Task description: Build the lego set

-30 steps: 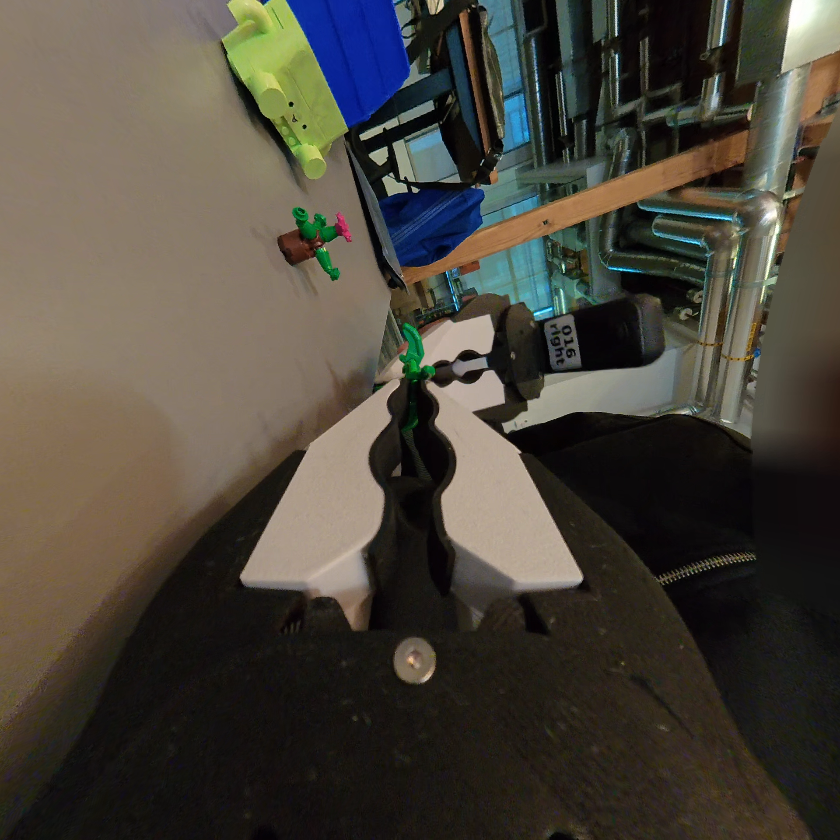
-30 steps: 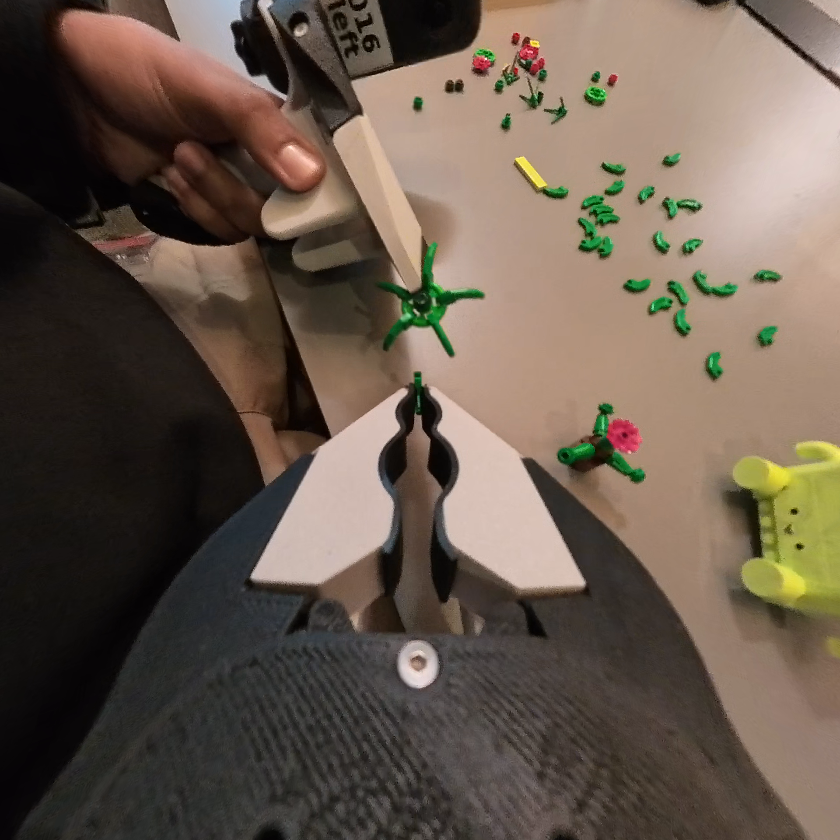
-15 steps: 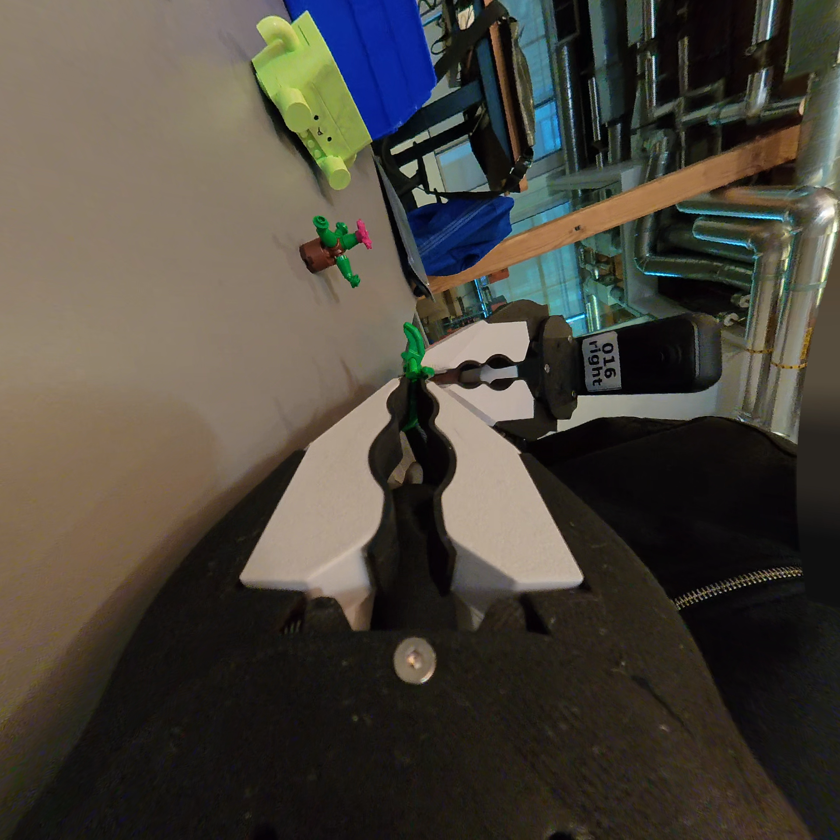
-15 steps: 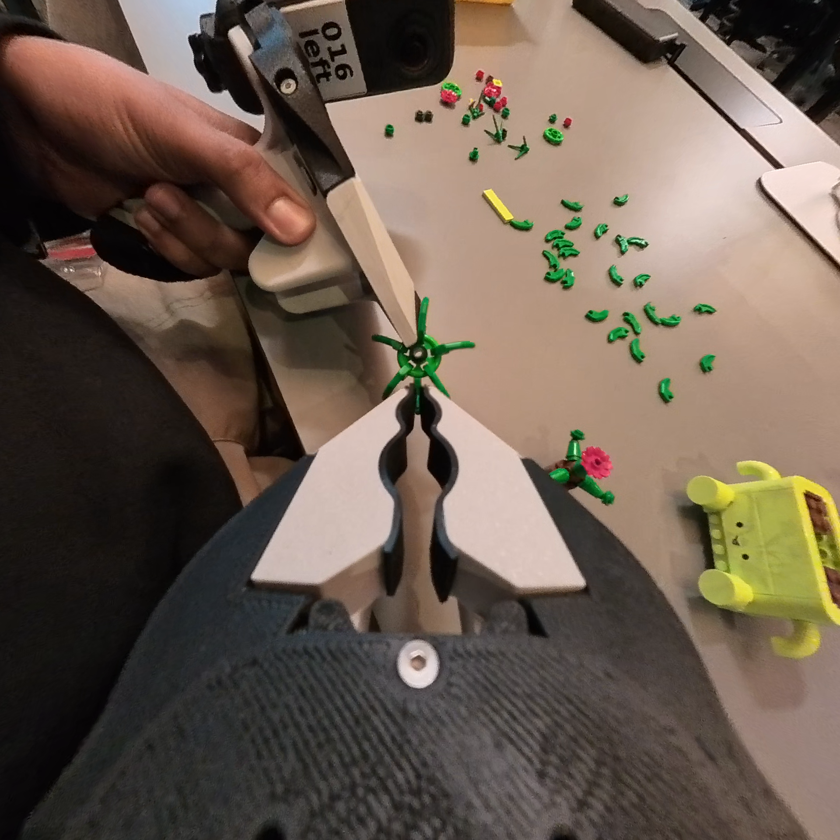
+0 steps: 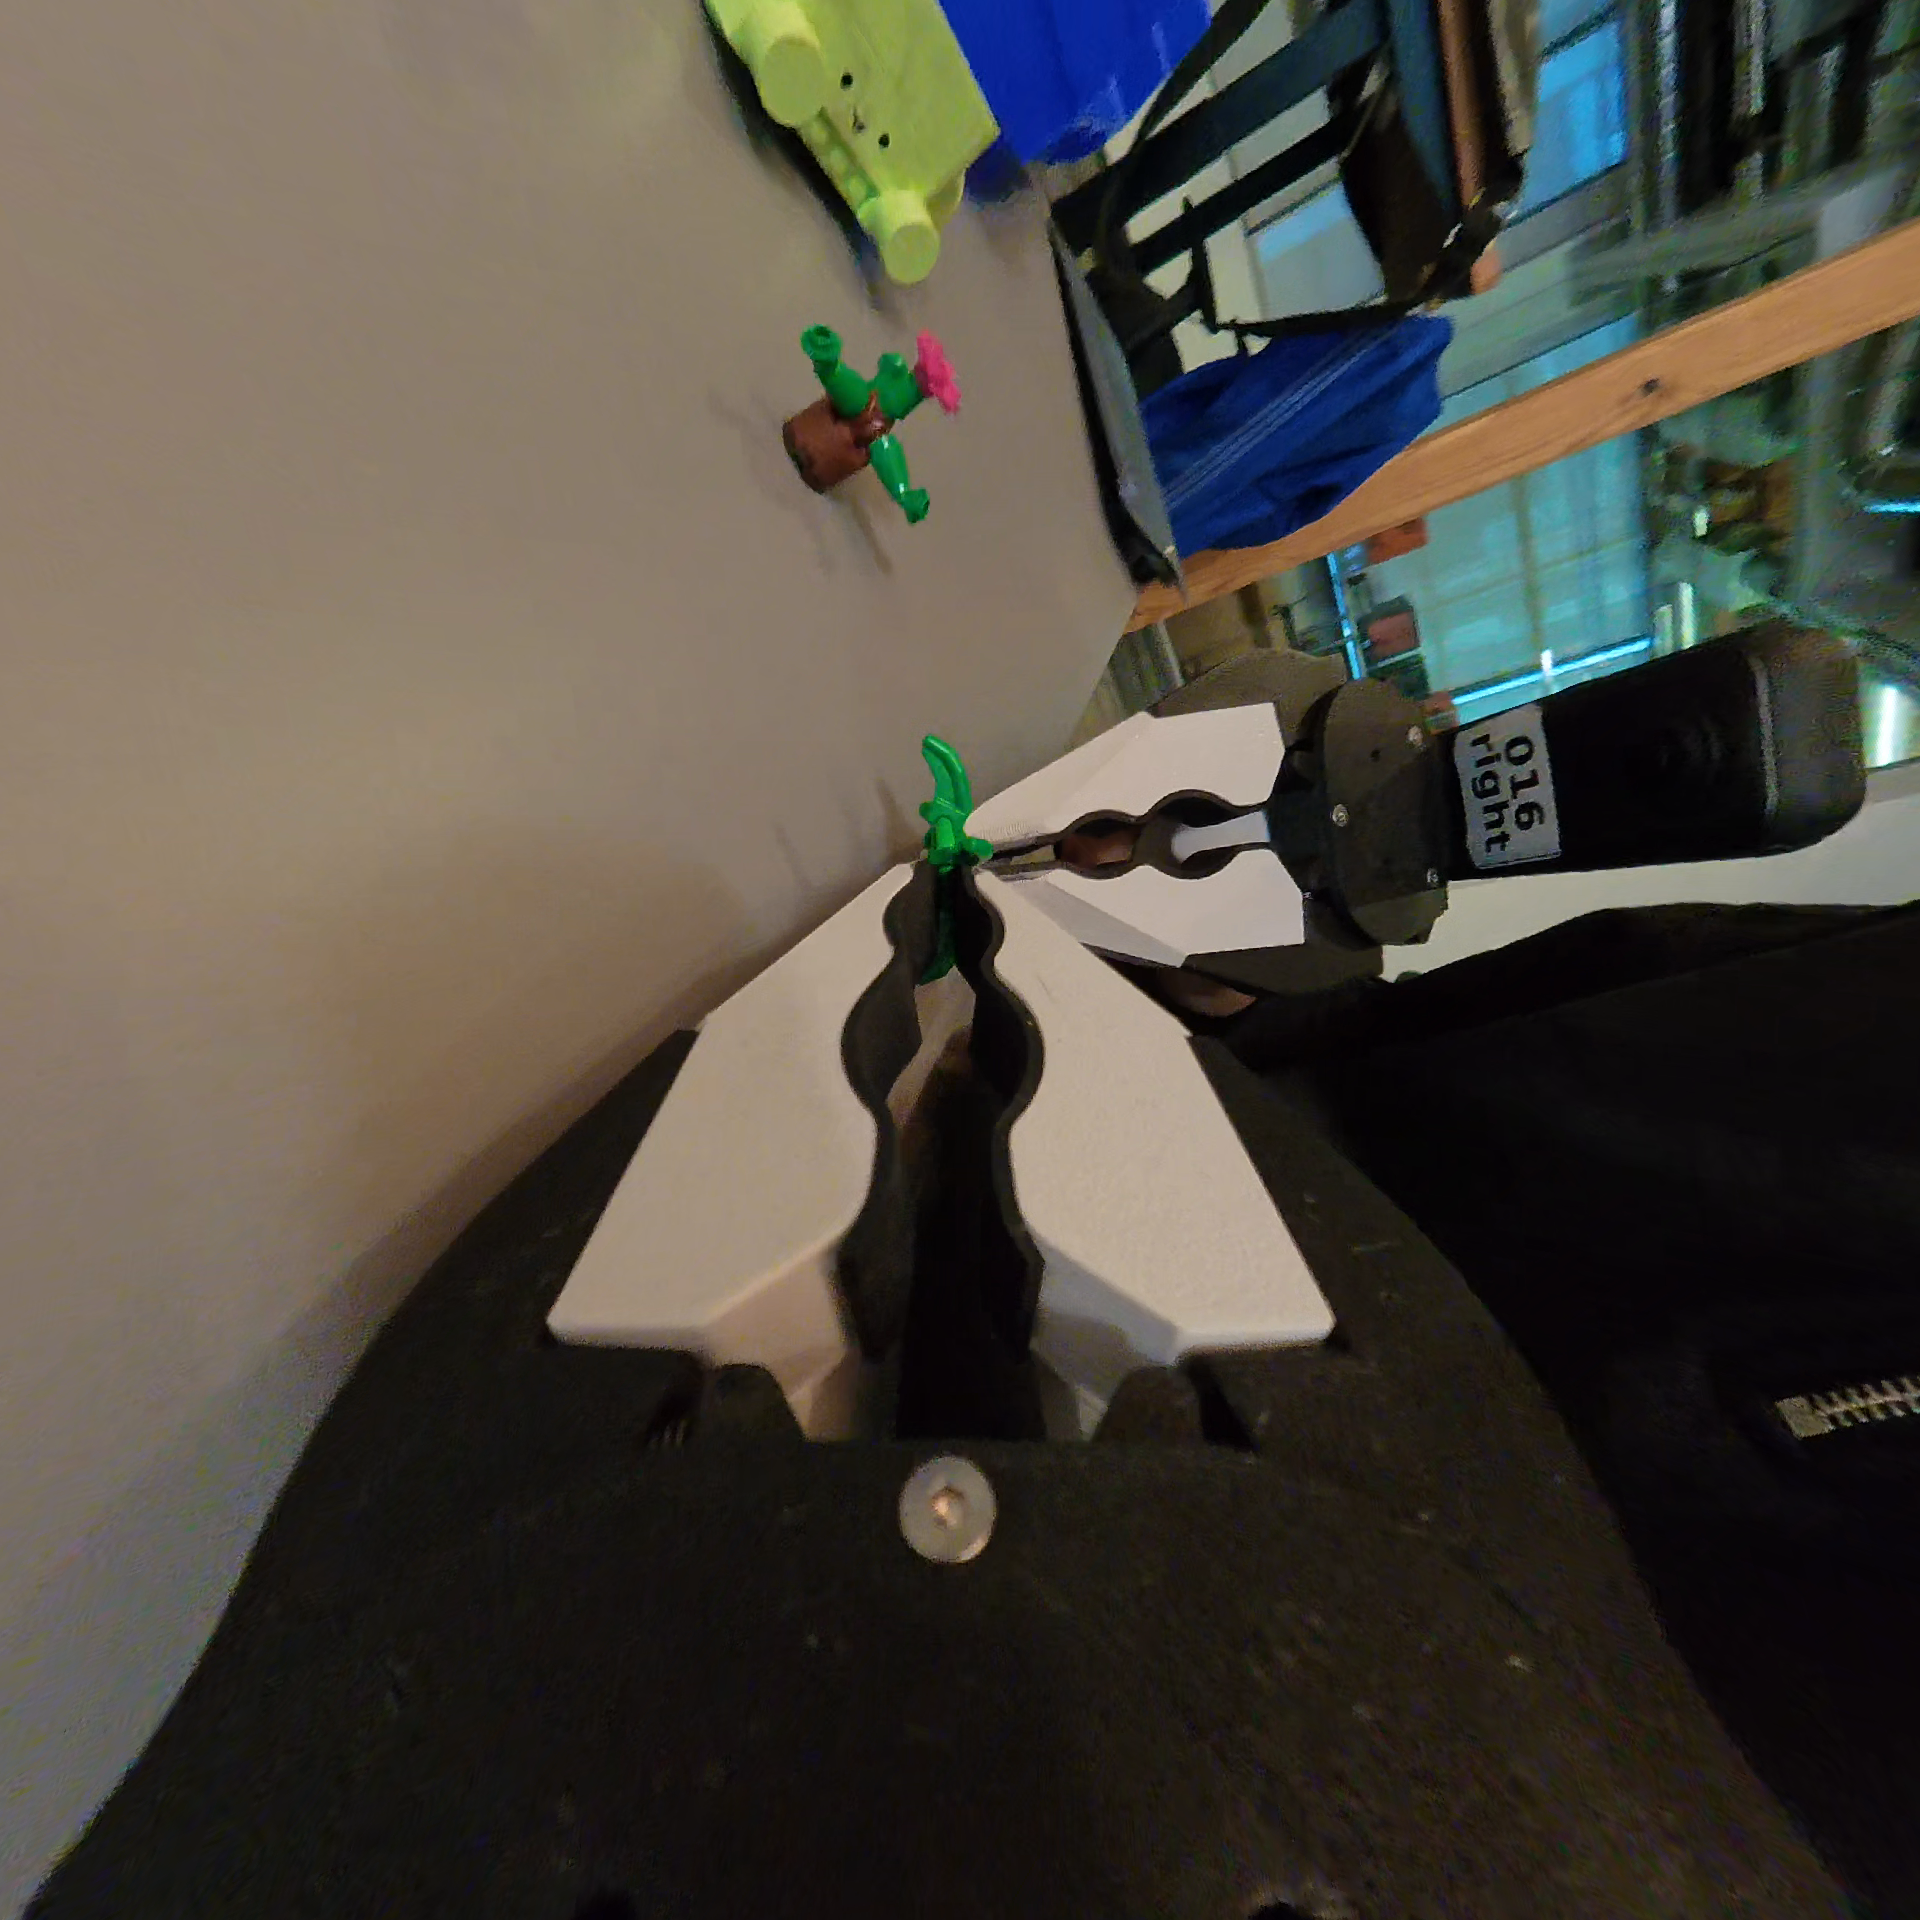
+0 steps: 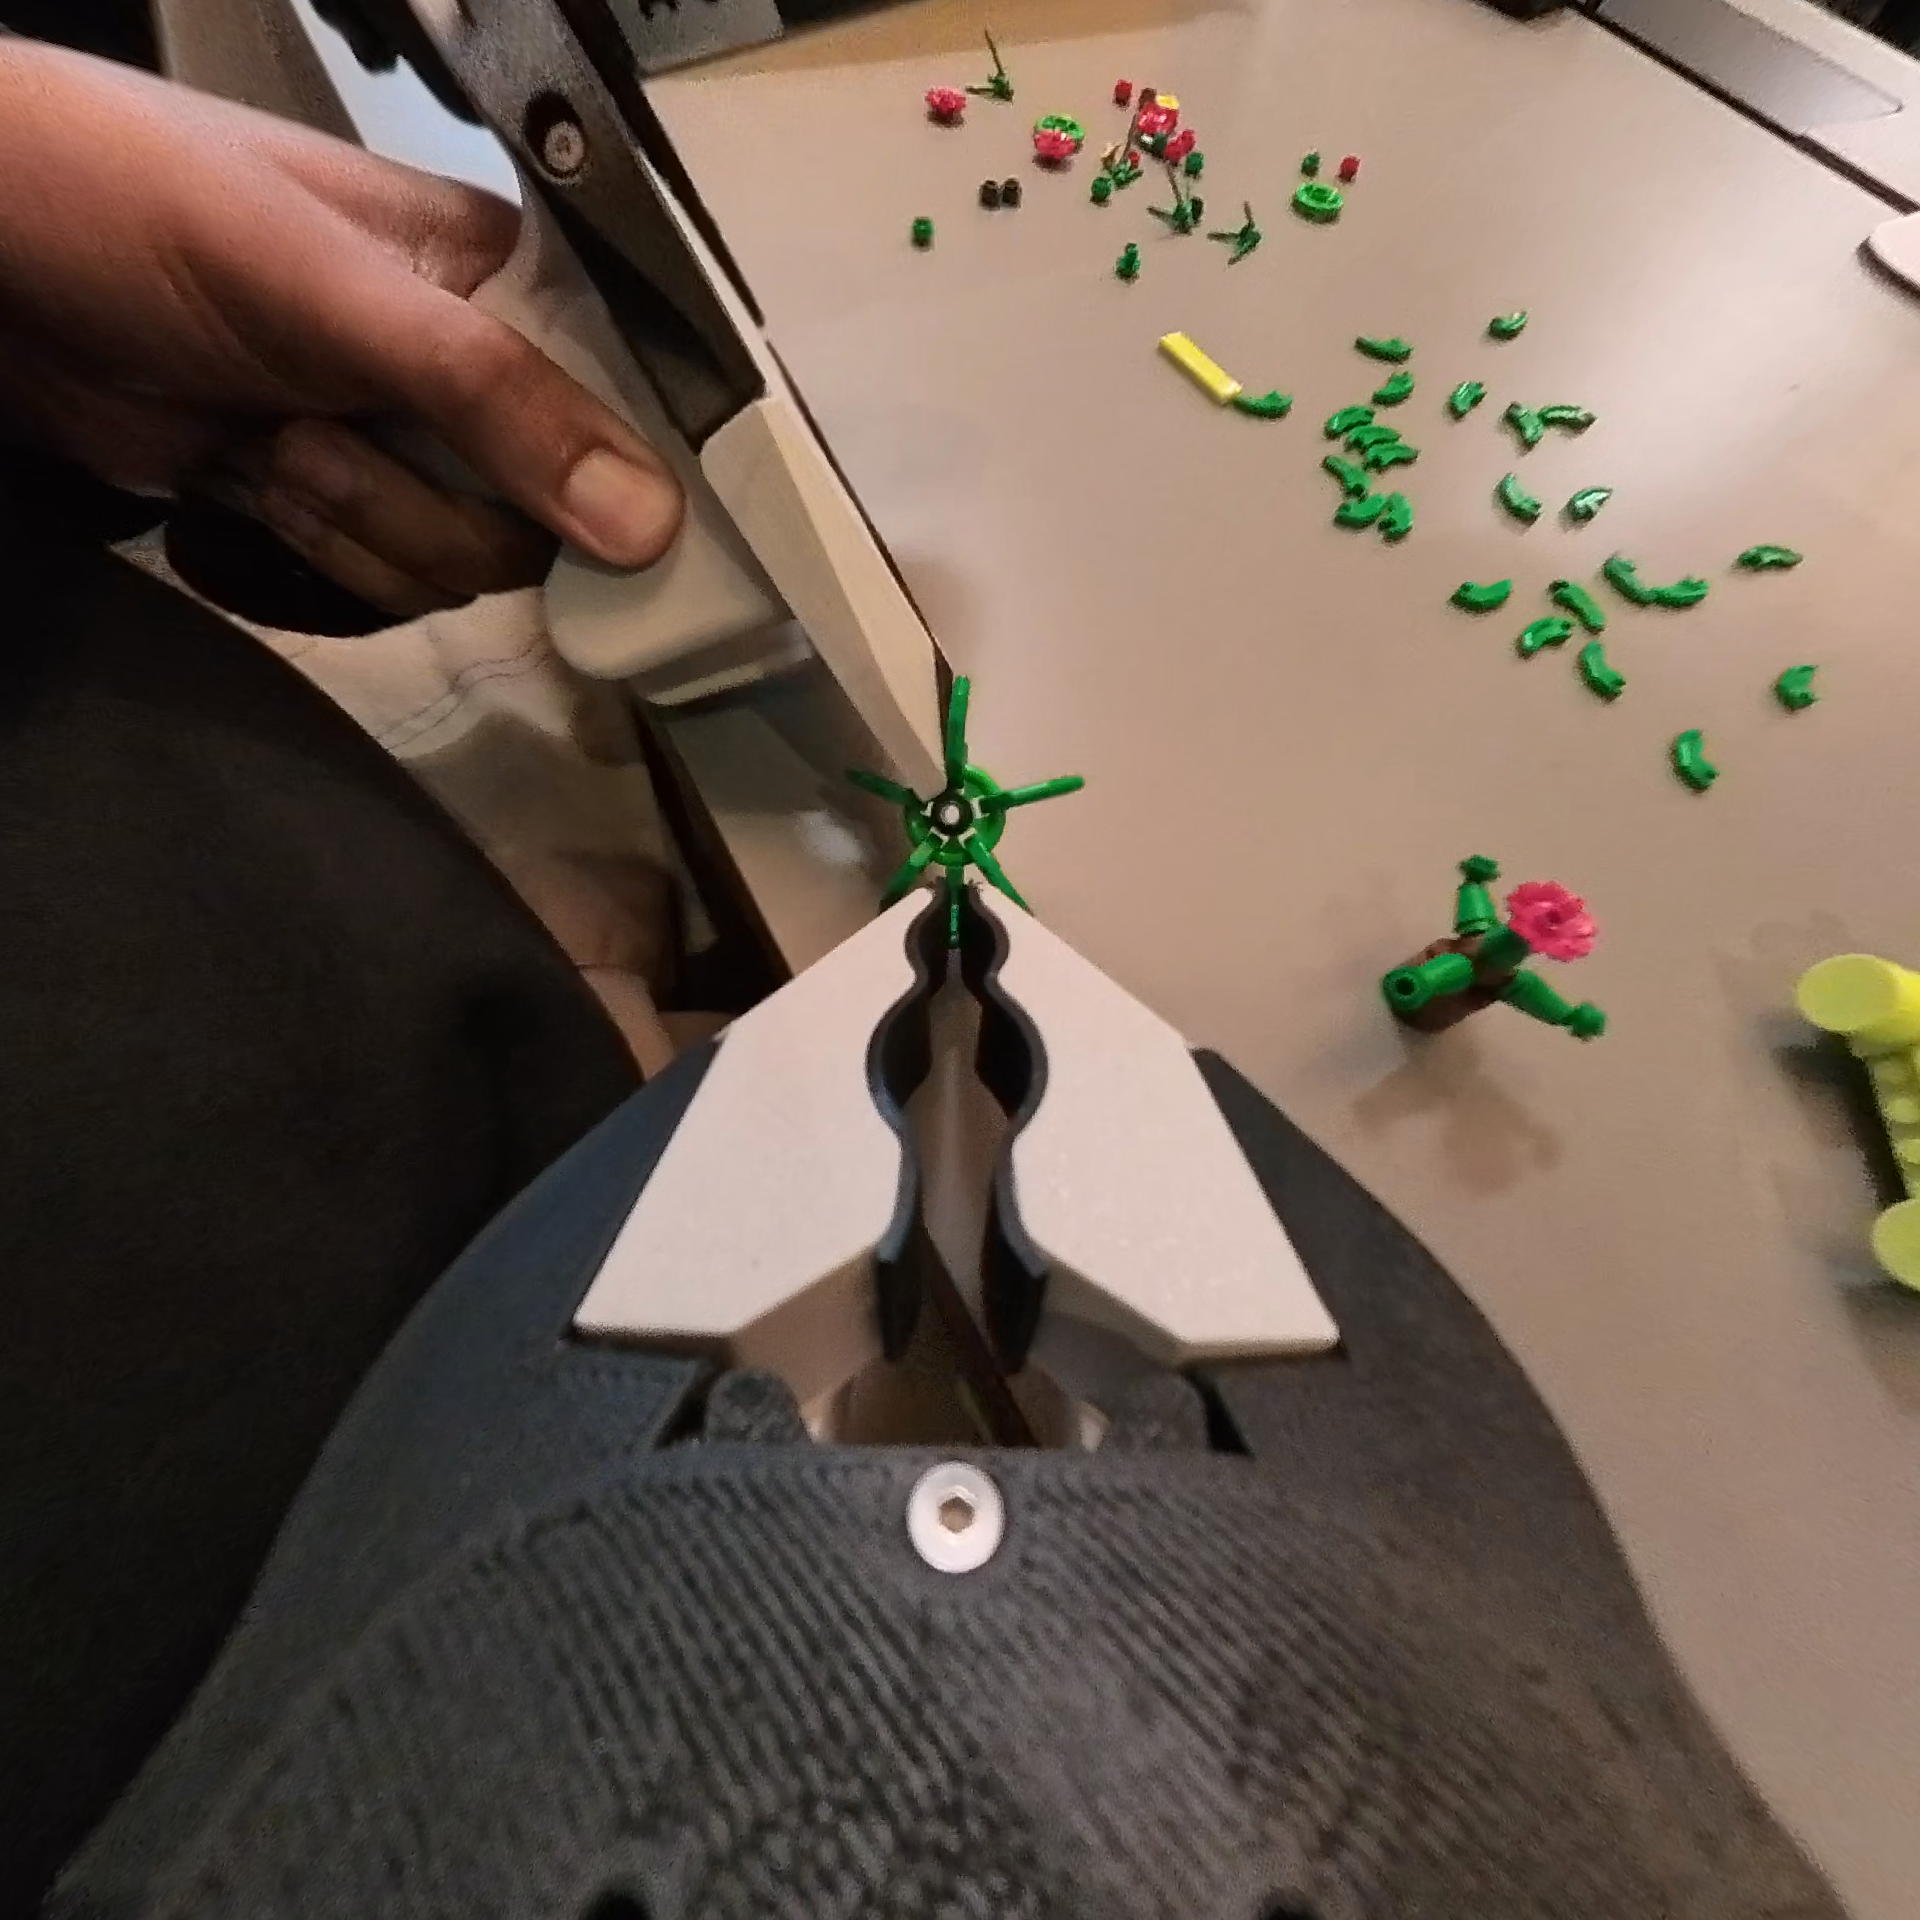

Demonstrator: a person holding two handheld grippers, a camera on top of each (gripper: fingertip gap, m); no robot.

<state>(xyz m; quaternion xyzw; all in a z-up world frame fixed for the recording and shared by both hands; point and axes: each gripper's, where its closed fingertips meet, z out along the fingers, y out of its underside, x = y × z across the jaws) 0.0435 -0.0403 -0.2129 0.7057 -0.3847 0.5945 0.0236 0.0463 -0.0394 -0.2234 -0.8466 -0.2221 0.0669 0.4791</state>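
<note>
My left gripper (image 6: 935, 764) is clamped on a green leaf ring (image 6: 954, 816), held in the air at the frame's centre above the tabletop (image 6: 1299, 831). My right gripper (image 6: 954, 914) is pinched together on a thin green stem (image 6: 954, 920), its tip just below the ring's hub. To do this well, I judge I should line the stem with the centre hole, keep both grips firm, and push straight without twisting, since the thin spikes could bend. Loose green leaf pieces (image 6: 1558, 582) lie at upper right and a small flower plant (image 6: 1486, 961) at right.
</note>
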